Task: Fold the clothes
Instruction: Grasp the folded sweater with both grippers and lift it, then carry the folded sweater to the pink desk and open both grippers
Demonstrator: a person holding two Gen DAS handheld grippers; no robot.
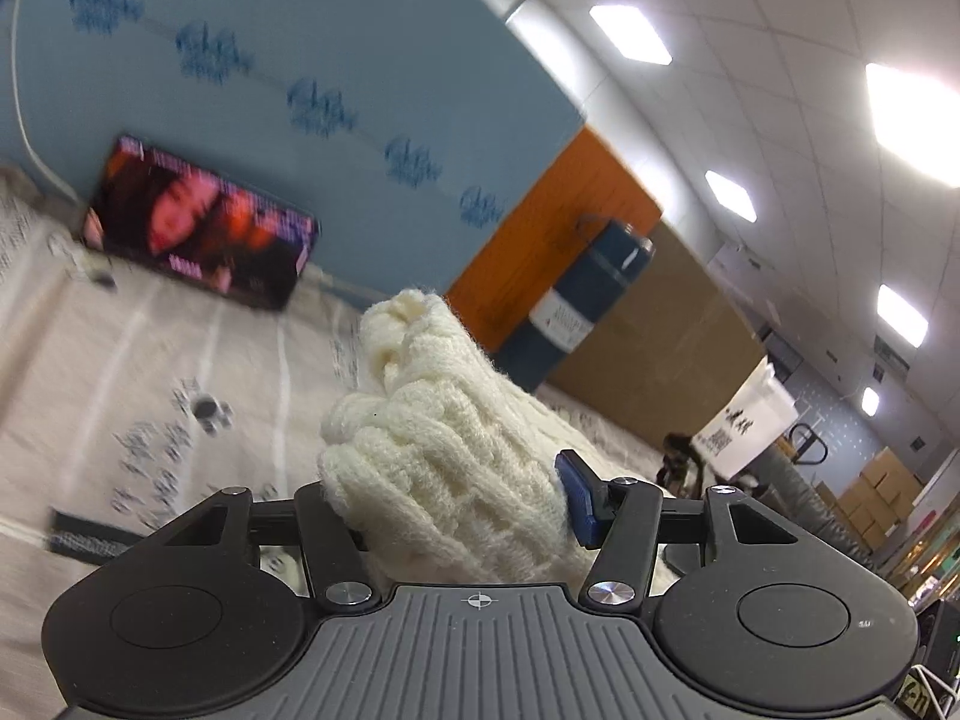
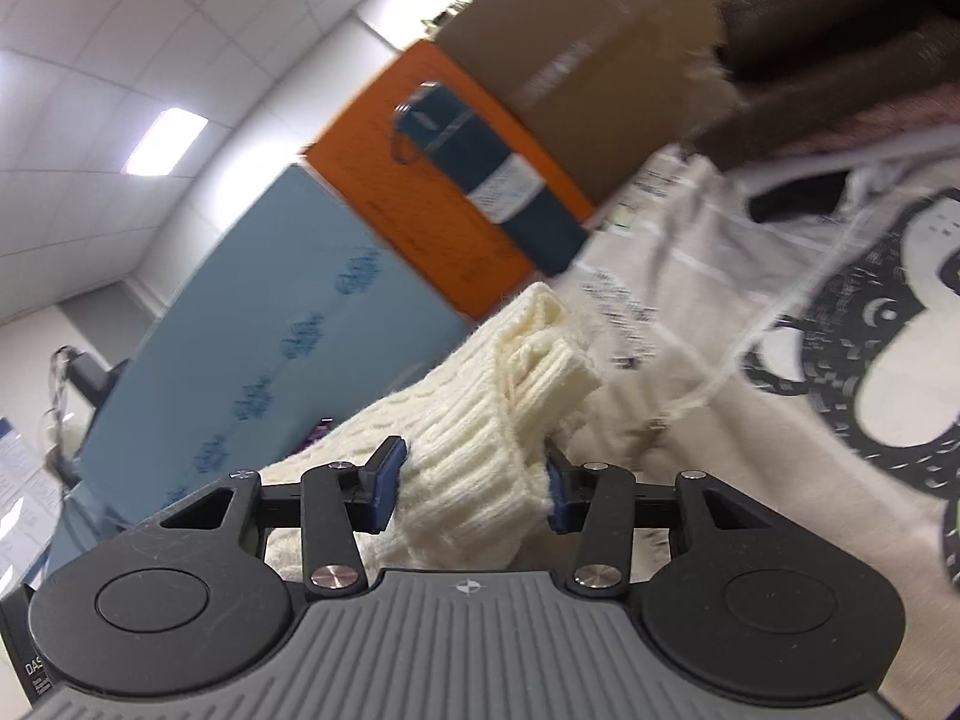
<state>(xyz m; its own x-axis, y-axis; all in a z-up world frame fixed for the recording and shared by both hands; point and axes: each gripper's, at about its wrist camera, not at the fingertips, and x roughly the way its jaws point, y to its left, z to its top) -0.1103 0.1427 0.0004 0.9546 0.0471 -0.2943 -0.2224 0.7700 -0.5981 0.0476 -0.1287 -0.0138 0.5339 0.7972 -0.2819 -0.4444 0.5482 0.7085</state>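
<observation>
Sweater [image 1: 444, 468] first: chunky cream cable-knit, bunched thick and lifted off the desk [image 1: 120, 360], with one claw clamped on each end of it. Left claw [image 1: 462, 504] has its blue pads squeezed into a fat wad of the knit, so it's closed on fabric, not empty. Right claw [image 2: 474, 480] is doing the same on the ribbed hem or cuff part of the sweater [image 2: 480, 456], pads pinching it from both sides. My guess is both are holding edges so the piece can be carried over and laid down as a fold, though how far along that is I can't tell from here.

Under it is a beige printed cloth covering the desk. On the right there's a shirt with a black-and-white cartoon print [image 2: 870, 360] lying flat, and something dark and furry [image 2: 840, 42] beyond it. Far side: a blue bottle [image 1: 576, 300] in front of orange and brown boards, and a tablet playing video [image 1: 204, 222] far left against the blue wall. Both views are blurry.
</observation>
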